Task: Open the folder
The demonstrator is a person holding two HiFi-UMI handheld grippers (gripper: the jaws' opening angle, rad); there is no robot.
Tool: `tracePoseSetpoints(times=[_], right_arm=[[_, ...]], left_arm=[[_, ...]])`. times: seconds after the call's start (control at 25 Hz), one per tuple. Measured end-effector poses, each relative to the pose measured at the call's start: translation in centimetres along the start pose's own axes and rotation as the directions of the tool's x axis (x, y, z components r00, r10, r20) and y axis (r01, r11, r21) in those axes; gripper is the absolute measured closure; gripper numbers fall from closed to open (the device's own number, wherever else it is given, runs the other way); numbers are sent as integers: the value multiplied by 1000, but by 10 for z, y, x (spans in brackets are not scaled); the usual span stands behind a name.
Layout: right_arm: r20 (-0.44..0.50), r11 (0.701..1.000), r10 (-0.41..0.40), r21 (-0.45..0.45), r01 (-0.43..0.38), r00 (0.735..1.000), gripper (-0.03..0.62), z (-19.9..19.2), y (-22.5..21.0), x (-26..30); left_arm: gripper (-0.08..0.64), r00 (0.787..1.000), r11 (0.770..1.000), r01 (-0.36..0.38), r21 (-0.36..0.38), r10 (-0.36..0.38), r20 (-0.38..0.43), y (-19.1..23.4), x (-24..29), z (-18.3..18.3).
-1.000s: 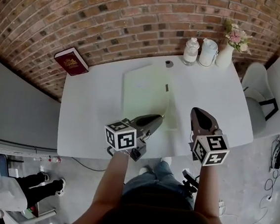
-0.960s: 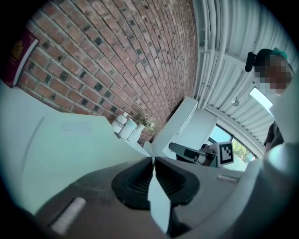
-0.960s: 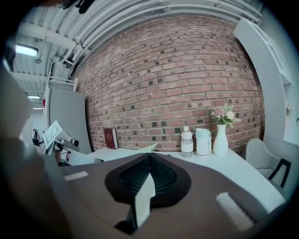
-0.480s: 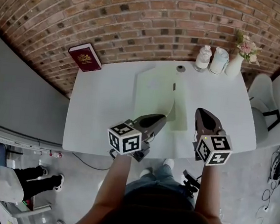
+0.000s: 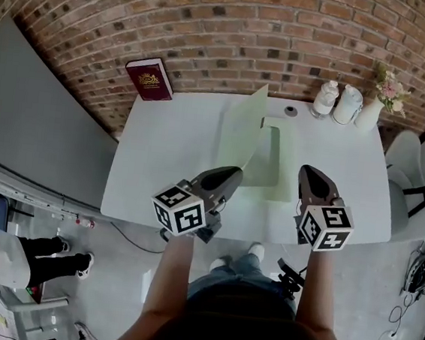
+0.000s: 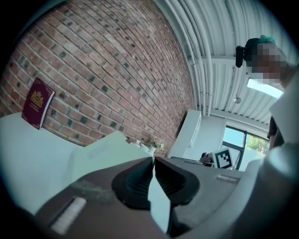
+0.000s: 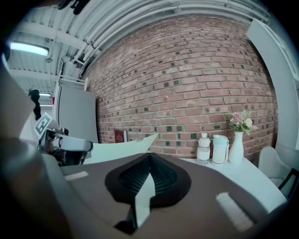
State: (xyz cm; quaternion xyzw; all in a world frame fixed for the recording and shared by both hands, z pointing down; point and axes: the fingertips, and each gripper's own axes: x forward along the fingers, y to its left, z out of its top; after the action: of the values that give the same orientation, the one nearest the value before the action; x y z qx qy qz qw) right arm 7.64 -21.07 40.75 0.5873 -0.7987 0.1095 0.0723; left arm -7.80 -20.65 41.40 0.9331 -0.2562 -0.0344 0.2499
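A pale green folder lies on the white table [image 5: 160, 167]. Its front cover [image 5: 244, 131] stands lifted and swung toward the left, and the inside sheet [image 5: 275, 164] lies flat. My left gripper [image 5: 234, 175] is shut on the cover's lower edge. In the left gripper view a pale green strip sits between the closed jaws [image 6: 153, 161], and the raised cover [image 6: 103, 156] shows ahead. My right gripper [image 5: 309, 172] hovers shut just right of the folder with nothing in it. The right gripper view shows its closed jaws [image 7: 149, 158] and the cover [image 7: 126, 147] beyond them.
A dark red book [image 5: 150, 78] leans on the brick wall at the table's back left. Two bottles [image 5: 337, 101], a vase of flowers [image 5: 376, 106] and a small dark disc [image 5: 291, 112] stand at the back right. A white chair [image 5: 402, 172] is on the right.
The cover has risen from nearly flat to standing and swung left, pulled by my left gripper, which moved up and left. My right gripper shifted only slightly.
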Motion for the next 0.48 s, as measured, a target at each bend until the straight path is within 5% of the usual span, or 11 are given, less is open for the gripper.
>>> tracePoseSetpoints(times=[0.48], right_arm=[[-22, 998, 43, -33, -44, 999, 594, 3, 32, 15]], left_arm=[[549, 988, 986, -142, 92, 136, 70, 31, -56, 29]])
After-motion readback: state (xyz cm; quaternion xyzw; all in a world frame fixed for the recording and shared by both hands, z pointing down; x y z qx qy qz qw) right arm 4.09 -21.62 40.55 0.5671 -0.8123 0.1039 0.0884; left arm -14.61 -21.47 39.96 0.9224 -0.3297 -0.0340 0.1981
